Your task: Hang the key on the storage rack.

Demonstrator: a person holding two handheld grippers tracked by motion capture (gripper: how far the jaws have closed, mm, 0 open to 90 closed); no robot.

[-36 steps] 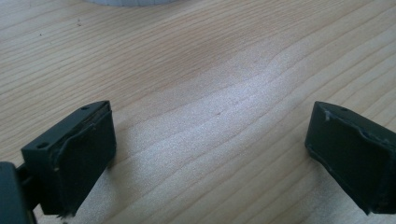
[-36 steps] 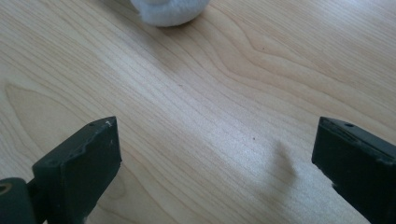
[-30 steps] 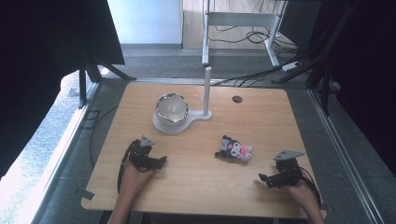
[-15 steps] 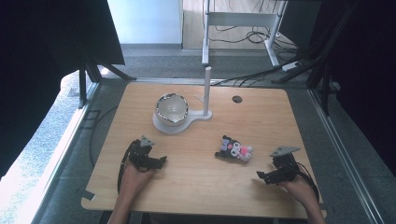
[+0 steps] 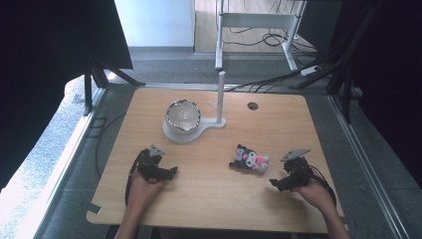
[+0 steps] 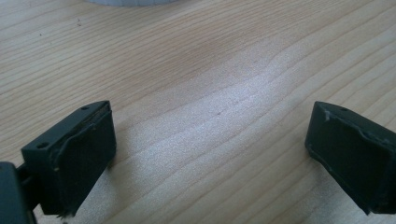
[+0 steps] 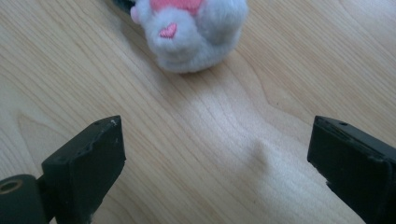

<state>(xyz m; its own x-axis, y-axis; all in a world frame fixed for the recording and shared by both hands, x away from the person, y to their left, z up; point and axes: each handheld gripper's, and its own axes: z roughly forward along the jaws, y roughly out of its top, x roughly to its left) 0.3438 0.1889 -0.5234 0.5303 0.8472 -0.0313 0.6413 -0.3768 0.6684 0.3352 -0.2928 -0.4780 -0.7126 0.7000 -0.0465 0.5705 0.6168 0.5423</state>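
Plush toy (image 5: 249, 160) first: it lies on its side on the wooden table (image 5: 209, 199), right of centre and toward your edge, well apart from the bowl (image 5: 182, 115). Your right gripper (image 5: 276, 183) sits near it on the right, the tips pointed toward the toy but not touching it. In the right gripper view the plush toy (image 7: 191, 32) shows as a grey, fuzzy lump with pink stitching at the top of the frame, clear of both jaws, with bare wood between it and them. Those jaws stand wide apart and hold nothing (they have just been closing a little, with only tabletop between them).

Your left gripper (image 5: 169, 174) rests near the table's front left part, its tips turned toward the middle of the table. In the left gripper view its jaws are also spread wide over bare wood grain, nothing between them.

Farther back, the bowl sits on a white base (image 5: 175, 135), and a white post (image 5: 220, 97) rises from the same base just beside it. A small dark hole (image 5: 253, 106) marks the tabletop behind and to the right of the post.
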